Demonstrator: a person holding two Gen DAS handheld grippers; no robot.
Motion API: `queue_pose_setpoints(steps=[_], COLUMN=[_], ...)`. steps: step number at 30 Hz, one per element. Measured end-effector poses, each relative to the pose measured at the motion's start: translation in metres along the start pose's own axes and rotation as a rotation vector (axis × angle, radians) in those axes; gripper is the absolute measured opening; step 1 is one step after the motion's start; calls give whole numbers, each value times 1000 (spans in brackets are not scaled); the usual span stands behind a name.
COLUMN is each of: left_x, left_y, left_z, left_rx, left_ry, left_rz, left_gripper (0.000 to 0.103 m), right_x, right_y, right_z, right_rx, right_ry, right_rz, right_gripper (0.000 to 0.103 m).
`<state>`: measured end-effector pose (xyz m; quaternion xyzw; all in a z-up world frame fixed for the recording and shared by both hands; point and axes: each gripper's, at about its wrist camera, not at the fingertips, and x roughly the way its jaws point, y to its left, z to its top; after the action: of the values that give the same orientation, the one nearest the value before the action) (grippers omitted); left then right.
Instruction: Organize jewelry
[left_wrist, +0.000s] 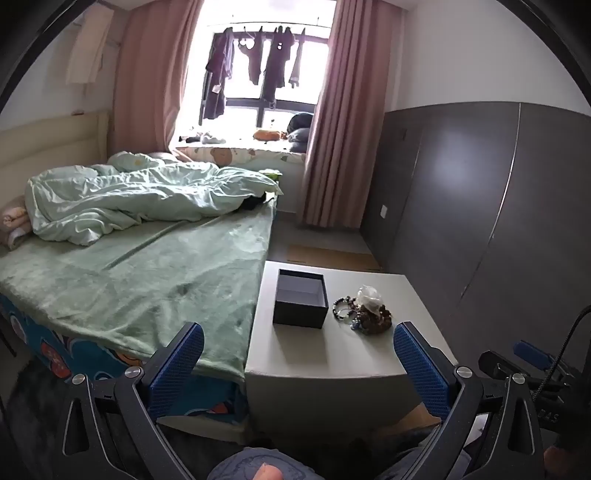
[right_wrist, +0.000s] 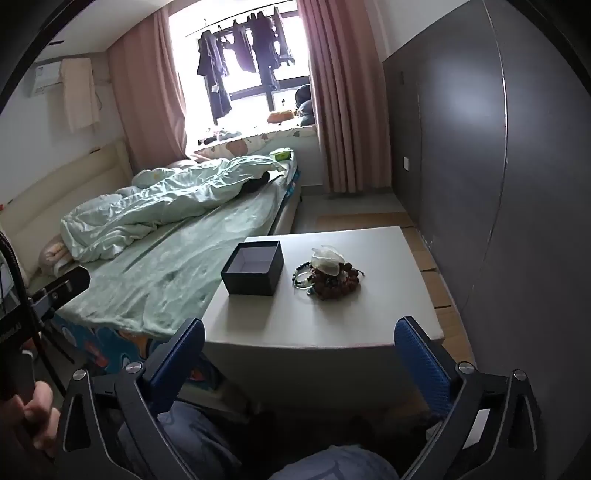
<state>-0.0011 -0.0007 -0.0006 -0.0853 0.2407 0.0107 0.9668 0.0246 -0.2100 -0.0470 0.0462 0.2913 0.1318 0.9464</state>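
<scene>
Both tongs wide, left tongs (left_wrist: 299, 354), right tongs (right_wrist: 300, 349), box (left_wrist: 301, 303) beside jewelry pile (left_wrist: 364, 308), AC unit (right_wrist: 46, 78) in right view only.

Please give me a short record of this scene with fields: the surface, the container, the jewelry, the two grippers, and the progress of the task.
surface: low white table beside the bed
container: dark open box, lid absent, inside looks empty
jewelry: pile of bead bracelets on the table, right of the box, apart from it; a pale translucent pouch lies on top
left gripper: open, holds nothing, short of the table items
right gripper: open, holds nothing, at the table's near edge
progress: no jewelry in the box yet
</scene>
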Motion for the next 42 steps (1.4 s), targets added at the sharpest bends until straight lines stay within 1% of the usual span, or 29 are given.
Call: queue_pose_setpoints(steps=[3, 4, 6, 7, 8, 9, 13, 14, 23, 33, 42], left_x=[-1, -2, -3, -2, -1, 0, 5, 2, 2, 3, -1], left_y=[1, -6, -8, -5, -5, -10, -15, -16, -17, -11, -7], left_z=[-2, -3, -5, 3, 3, -2, -3, -5, -6, -3, -5], left_rx=[4, 15, 19, 11, 14, 24, 41, 45, 52, 52, 47], left_ry=[5, 19, 18, 37, 38, 35, 46, 42, 39, 25, 11], left_rz=[-6, 4, 3, -1, -1, 3, 10, 11, 38, 41, 41], left_gripper=[103, 103, 103, 103, 103, 103, 103, 103, 103, 103, 103], right_x=[-1, -2, -3, -4, -5, -4, -5, -9, -4, 4, 5], right_y=[0, 0, 0, 0, -3, -5, -4, -5, -6, -1, 0], right_z=[-2, -3, -1, -1, 4, 3, 2, -3, -1, -2, -3], right_rx=[-10, -11, -7, -9, -8, -1, -3, -4, -13, -20, -22], right_ry=[3, 3, 9, 8, 10, 12, 16, 15, 27, 32, 31], right_rz=[-6, -6, -11, -13, -12, -6, -10, -7, 17, 40, 43], right_gripper=[103, 103, 103, 103, 103, 103, 103, 103, 103, 103, 103])
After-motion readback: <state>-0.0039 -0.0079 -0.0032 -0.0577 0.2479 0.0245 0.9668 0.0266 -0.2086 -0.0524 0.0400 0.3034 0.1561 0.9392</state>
